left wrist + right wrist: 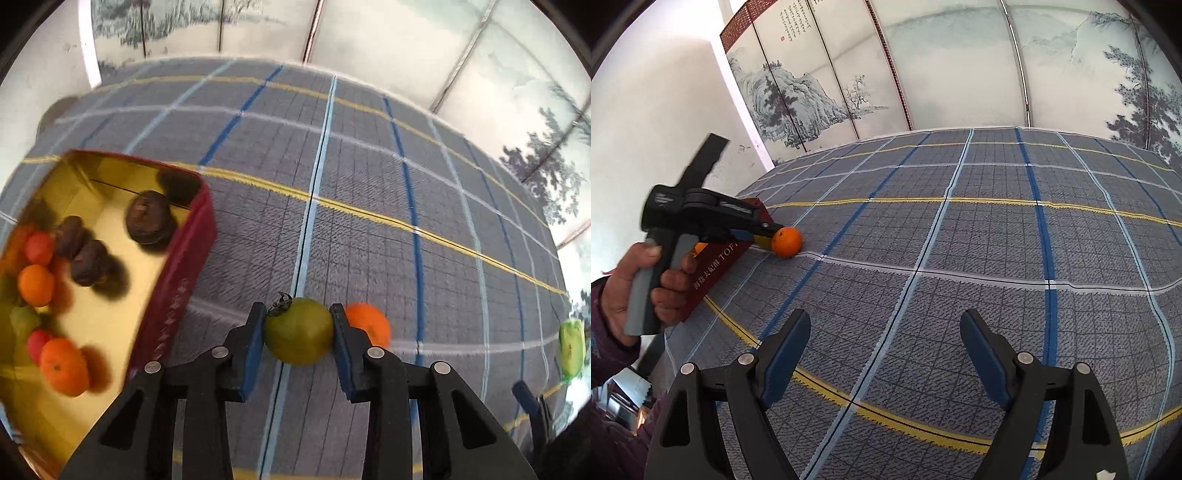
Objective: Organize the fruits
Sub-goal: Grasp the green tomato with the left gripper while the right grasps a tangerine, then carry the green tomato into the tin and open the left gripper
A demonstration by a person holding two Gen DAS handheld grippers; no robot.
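Observation:
My left gripper (297, 314) is shut on a green tomato (298, 334) with a dark stem, its blue pads pressing both sides, just above the checked cloth. An orange (371, 326) lies on the cloth right behind the right finger. To the left stands a red box (177, 284) with a gold inside, holding several oranges, red fruits, dark brown round ones and a green one. In the right wrist view my right gripper (885, 321) stands open over bare cloth with nothing between its fingers. Far left, a hand (646, 284) holds the left gripper (764, 236) by the orange (786, 242) and the box (720, 264).
A grey-blue checked tablecloth (960, 240) covers the table. A green wrapped item (571, 349) lies at the far right of the left wrist view. A painted folding screen (960, 74) stands behind the table's far edge.

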